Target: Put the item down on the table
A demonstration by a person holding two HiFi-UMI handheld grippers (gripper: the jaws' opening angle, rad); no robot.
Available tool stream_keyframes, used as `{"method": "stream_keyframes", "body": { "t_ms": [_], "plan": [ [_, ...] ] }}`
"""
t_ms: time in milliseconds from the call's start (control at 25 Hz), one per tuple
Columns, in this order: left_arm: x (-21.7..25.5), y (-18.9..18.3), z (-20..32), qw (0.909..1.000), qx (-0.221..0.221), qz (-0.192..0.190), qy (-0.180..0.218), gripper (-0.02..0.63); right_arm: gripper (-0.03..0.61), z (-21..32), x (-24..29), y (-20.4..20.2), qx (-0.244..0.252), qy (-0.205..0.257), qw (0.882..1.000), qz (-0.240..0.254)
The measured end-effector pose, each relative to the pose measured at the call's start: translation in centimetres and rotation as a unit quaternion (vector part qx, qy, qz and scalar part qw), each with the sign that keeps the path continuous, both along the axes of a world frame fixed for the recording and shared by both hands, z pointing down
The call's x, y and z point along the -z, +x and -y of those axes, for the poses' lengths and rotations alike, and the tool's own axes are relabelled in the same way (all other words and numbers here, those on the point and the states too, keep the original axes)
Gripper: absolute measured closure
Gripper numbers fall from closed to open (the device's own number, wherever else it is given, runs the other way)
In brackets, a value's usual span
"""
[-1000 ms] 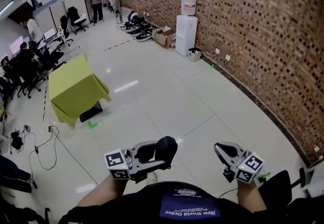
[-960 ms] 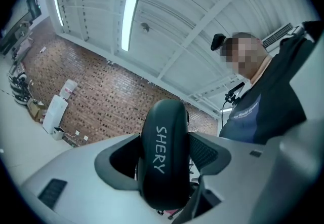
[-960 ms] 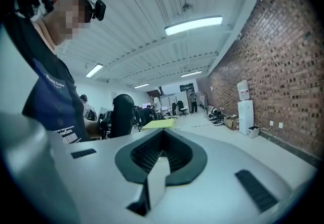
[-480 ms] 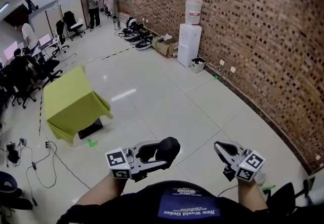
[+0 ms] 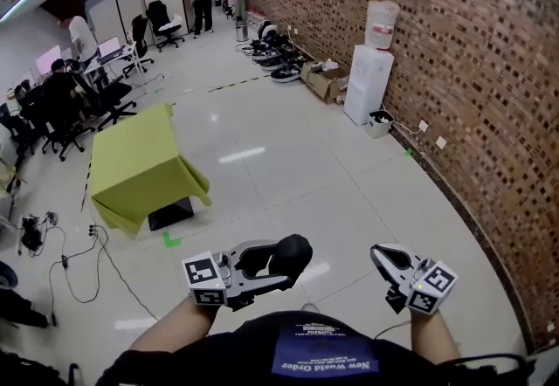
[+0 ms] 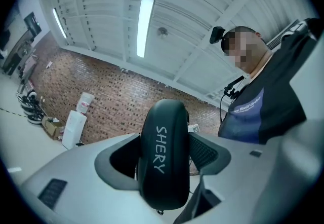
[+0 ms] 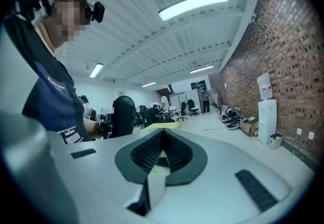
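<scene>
A black oval case point(image 5: 291, 254) marked "SHERY" point(image 6: 164, 154) is clamped between the jaws of my left gripper point(image 5: 281, 265), held at waist height over the floor. The left gripper view shows both pads pressed against its sides, with the case upright. My right gripper point(image 5: 382, 255) is held level beside it, jaws shut with nothing between them point(image 7: 161, 155). The case also shows in the right gripper view point(image 7: 123, 115). A table under a yellow-green cloth point(image 5: 140, 168) stands a few steps ahead on the left, its top bare.
A brick wall point(image 5: 472, 70) runs along the right, with a water dispenser point(image 5: 369, 70), a cardboard box point(image 5: 325, 80) and shoes point(image 5: 279, 61) at its foot. Office chairs and seated people point(image 5: 70, 100) fill the left. Cables point(image 5: 61, 258) lie on the floor at left.
The view has swung and moved forward: the green table looks larger and nearer, the water dispenser has shifted right. Both grippers keep their pose, the left still holding the case.
</scene>
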State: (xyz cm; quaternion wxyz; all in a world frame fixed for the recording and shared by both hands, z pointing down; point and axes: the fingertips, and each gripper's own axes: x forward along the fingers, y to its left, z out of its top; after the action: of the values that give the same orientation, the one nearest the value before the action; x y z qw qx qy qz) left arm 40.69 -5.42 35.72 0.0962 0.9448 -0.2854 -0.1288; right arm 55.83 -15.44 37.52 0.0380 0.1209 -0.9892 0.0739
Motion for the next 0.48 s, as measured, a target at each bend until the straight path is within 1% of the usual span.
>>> {"method": "stream_keyframes", "body": {
  "t_ms": [40, 120, 200, 360, 480],
  "plan": [
    [-0.2, -0.4, 1.8, 0.9998, 0.015, 0.010, 0.002, 0.316, 0.591, 2.0, 0.0, -0.6, 0.014, 0.004, 1.000, 0.000],
    [-0.6, -1.2, 5.4, 0.9986, 0.050, 0.017, 0.000, 0.316, 0.591, 6.0, 0.0, -1.6, 0.041, 0.008, 0.999, -0.003],
    [-0.6, -2.0, 8.4, 0.9965, 0.083, 0.013, -0.007, 0.316, 0.591, 9.6, 0.3, -2.5, 0.065, 0.009, 0.998, -0.005],
    [0.3, -3.9, 13.4, 0.9910, 0.134, 0.009, -0.003, 0.316, 0.591, 15.6, 2.0, -4.9, 0.113, 0.027, 0.993, -0.002],
    [0.6, -5.4, 15.9, 0.9871, 0.160, -0.003, -0.010, 0.316, 0.591, 19.0, 2.1, -7.1, 0.134, 0.021, 0.991, 0.002]
  ]
}}
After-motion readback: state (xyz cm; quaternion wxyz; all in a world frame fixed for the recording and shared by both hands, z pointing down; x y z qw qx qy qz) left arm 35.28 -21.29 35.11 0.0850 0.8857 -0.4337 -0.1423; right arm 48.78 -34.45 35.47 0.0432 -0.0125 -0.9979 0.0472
